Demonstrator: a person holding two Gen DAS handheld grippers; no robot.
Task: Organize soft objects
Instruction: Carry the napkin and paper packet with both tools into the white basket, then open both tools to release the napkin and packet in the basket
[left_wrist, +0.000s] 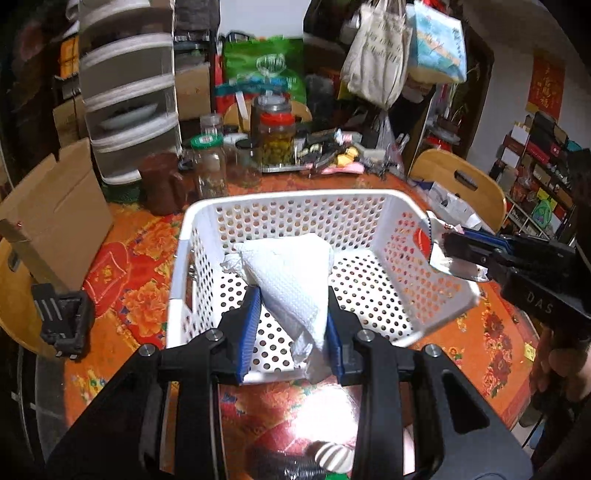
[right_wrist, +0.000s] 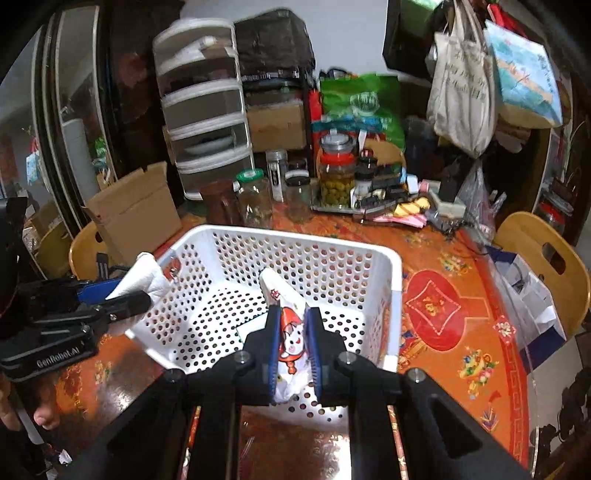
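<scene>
Now both loads hang over the white perforated plastic basket (left_wrist: 369, 199): the left gripper (left_wrist: 291, 317) clenches a crumpled white paper towel (left_wrist: 291, 273), the right gripper (right_wrist: 291, 350) a printed snack pouch (right_wrist: 290, 332). Likely the drop step; each jaw pair must release above the basket's floor.

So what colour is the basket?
White, dotted with round holes; the right wrist view shows it best.

Basket (left_wrist: 284, 201): white plastic, walls and floor perforated with round holes.
Tissue wad (left_wrist: 291, 280): white, fine embossed dot texture.
Snack packet (right_wrist: 290, 332): white, red and orange cartoon print; silver reverse side.
Left gripper (left_wrist: 291, 325): black body, blue ribbed pads.
Right gripper (right_wrist: 291, 350): black body, blue pads.
Tablecloth (right_wrist: 461, 332): orange, red medallions, yellow-orange floral motifs.
Chair (right_wrist: 546, 251): pale yellow wood.
Shopping bag (right_wrist: 362, 107): green.
Tote bag (right_wrist: 461, 92): cream, dark lettering.
</scene>
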